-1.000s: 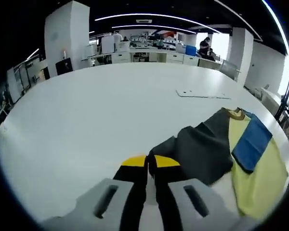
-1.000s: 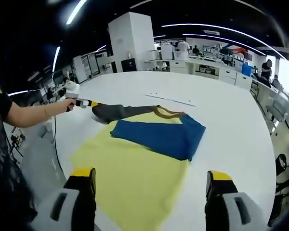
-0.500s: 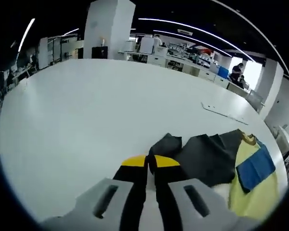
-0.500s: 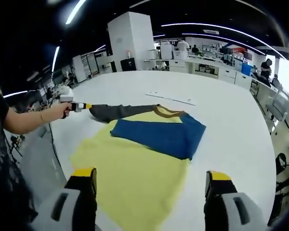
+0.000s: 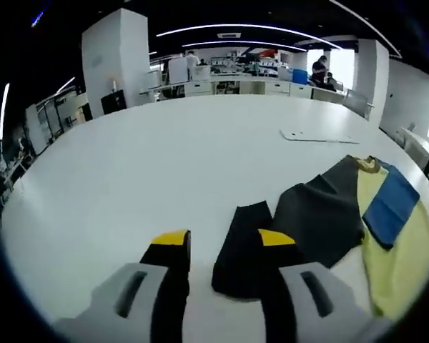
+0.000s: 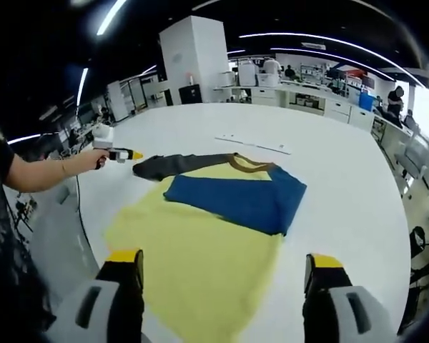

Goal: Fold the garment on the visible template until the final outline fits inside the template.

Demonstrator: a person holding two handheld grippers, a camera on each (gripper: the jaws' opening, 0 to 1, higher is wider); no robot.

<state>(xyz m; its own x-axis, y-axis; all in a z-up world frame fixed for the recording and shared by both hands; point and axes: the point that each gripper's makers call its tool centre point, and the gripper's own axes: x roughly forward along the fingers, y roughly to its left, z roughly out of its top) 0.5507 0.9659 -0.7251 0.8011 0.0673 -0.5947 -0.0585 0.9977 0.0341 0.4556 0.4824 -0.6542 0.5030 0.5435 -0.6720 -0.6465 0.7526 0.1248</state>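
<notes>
Left hand-held gripper (image 5: pixel 218 246) hangs apart over the limp, light dark sleeve (image 5: pixel 242 246), best pinched at its cuff.

The garment (image 6: pixel 200 236) lay flat on the table (image 6: pixel 343 186), one sleeve (image 6: pixel 175 165) stretched toward the left gripper (image 6: pixel 125 154). A flat strip (image 6: pixel 254 145) lay on the table beyond the collar. The right gripper (image 6: pixel 222 286) hung over the garment's near edge.
</notes>
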